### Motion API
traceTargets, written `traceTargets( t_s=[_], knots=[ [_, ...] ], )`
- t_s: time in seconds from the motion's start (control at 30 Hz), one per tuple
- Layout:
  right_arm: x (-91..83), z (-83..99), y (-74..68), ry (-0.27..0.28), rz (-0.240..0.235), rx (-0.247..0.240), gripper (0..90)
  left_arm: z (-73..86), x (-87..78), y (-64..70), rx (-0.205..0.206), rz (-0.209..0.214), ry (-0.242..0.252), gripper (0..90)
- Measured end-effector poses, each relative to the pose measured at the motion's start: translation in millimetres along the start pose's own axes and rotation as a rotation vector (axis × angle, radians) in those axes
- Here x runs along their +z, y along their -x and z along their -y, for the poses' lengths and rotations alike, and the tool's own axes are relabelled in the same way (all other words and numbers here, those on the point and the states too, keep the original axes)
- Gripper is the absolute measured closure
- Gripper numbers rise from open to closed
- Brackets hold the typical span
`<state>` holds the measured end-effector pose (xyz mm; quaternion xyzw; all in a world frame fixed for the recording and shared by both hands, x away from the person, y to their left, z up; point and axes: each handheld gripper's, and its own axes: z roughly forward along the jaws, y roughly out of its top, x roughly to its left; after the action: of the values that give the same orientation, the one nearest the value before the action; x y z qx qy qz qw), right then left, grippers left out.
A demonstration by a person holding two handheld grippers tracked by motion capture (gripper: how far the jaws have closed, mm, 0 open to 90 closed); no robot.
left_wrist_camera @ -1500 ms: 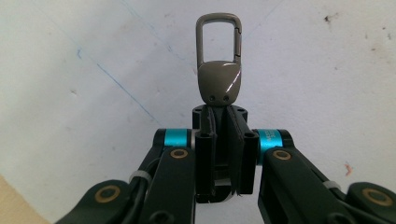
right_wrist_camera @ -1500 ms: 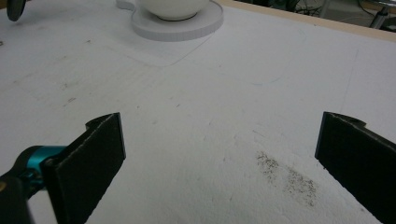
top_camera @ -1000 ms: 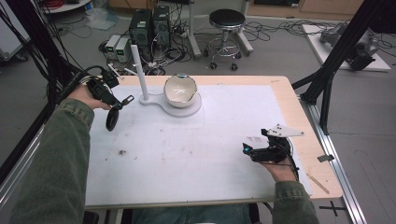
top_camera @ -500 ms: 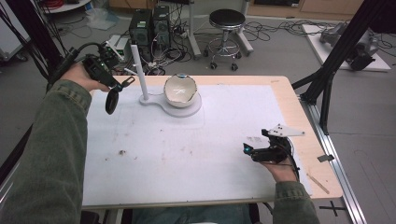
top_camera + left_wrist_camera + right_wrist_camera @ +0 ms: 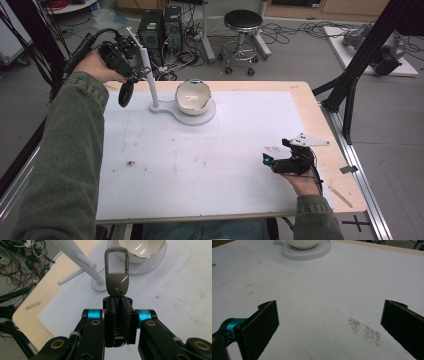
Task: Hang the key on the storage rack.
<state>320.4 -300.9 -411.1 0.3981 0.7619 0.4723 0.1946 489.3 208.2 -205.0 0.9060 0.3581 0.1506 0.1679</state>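
- High view: the left gripper point(image 5: 121, 57) is seen raised above the far left corner of the counter point(image 5: 300, 100), just beside the white post point(image 5: 148, 75) of a stand. A dark strap point(image 5: 125, 92) hangs down from it. The stand's round base carries a white bowl point(image 5: 192, 95). The right gripper point(image 5: 287, 160) is held low over the near right part of the counter, well apart from the stand. Beyond the counter, a round stool point(image 5: 242, 22), computer cases point(image 5: 160, 25) and loose cables on the floor can be made out.
- Left gripper view: what is hidden from above is shown here. The jaws are closed tight on a brown keychain clip point(image 5: 117, 273), which is gripped at its lower part so that its metal loop stands up past the jaw tips. The white post point(image 5: 75, 257) with its side pegs is seen just behind the clip, and the bowl point(image 5: 140, 250) farther right. No writing can be read on the clip.
- Right gripper view: the jaws are spread wide with nothing held between them. Below them the white counter surface point(image 5: 317, 302) carries a grey smudge point(image 5: 364, 331); the stand's base point(image 5: 307, 251) lies at the far edge.
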Motion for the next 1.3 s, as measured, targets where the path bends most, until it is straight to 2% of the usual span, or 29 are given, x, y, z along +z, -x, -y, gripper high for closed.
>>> traceTargets(
  t_s=[0.07, 0.17, 0.23, 0.3, 0.33, 0.4, 0.57, 0.73, 0.83, 0.93, 1.0, 1.07, 1.13, 1.27, 1.3],
  knots=[
    [-0.1, 0.9, 0.4, -0.004, 0.001, 0.002, 0.6, -0.1, 3.1, -1.6, -0.008, -0.028, -0.011, 82.0],
    [0.2, 1.3, 0.8, -0.006, 0.003, -0.002, 0.6, 1.3, 8.1, -5.7, -0.024, -0.018, -0.042, 82.0],
    [0.3, 1.4, 0.9, -0.007, 0.005, -0.001, 0.6, 1.3, 10.2, -7.5, -0.027, -0.028, -0.043, 82.0],
    [0.3, 1.6, 0.8, -0.011, 0.007, 0.002, 0.6, 0.2, 11.4, -9.2, -0.04, -0.05, -0.019, 82.0],
    [0.3, 1.7, 0.6, -0.012, 0.008, 0.0, 0.6, -0.3, 12.2, -10.0, -0.042, -0.045, -0.02, 82.0],
    [-0.3, 1.9, -0.3, -0.012, 0.007, 0.0, 0.6, -0.9, 14.0, -11.1, -0.04, -0.039, -0.031, 82.0],
    [-2.1, 2.8, 0.4, -0.01, 0.013, 0.0, 0.6, -0.6, 21.7, -12.9, -0.054, -0.059, -0.062, 81.9],
    [-3.5, 3.8, 0.8, -0.011, 0.013, 0.005, 0.6, -0.5, 24.5, -12.3, -0.055, -0.05, -0.046, 81.7],
    [-3.4, 4.1, 1.9, -0.016, 0.012, 0.009, 0.6, 6.2, 29.3, -14.3, -0.117, -0.021, 0.007, 81.0],
    [-3.0, 4.0, 2.0, -0.019, 0.011, 0.009, 0.6, 14.6, 36.5, -16.7, -0.142, 0.013, 0.021, 79.9],
    [-2.4, 3.6, 1.8, -0.021, 0.011, 0.005, 0.6, 17.2, 37.7, -16.5, -0.156, 0.014, 0.031, 77.1],
    [-2.1, 3.2, 1.0, -0.021, 0.01, 0.009, 0.6, 18.9, 37.9, -15.8, -0.165, 0.0, 0.024, 66.3],
    [-1.5, 3.1, 0.9, -0.023, 0.01, 0.003, 0.6, 22.0, 37.2, -16.3, -0.183, 0.015, 0.031, 58.3],
    [-0.8, 2.6, 0.0, -0.023, 0.009, 0.002, 0.6, 30.5, 37.9, -14.8, -0.189, 0.03, 0.045, 41.5],
    [-0.7, 2.4, -0.4, -0.023, 0.01, 0.003, 0.6, 32.7, 38.1, -13.3, -0.178, 0.024, 0.047, 37.1]
  ],
)
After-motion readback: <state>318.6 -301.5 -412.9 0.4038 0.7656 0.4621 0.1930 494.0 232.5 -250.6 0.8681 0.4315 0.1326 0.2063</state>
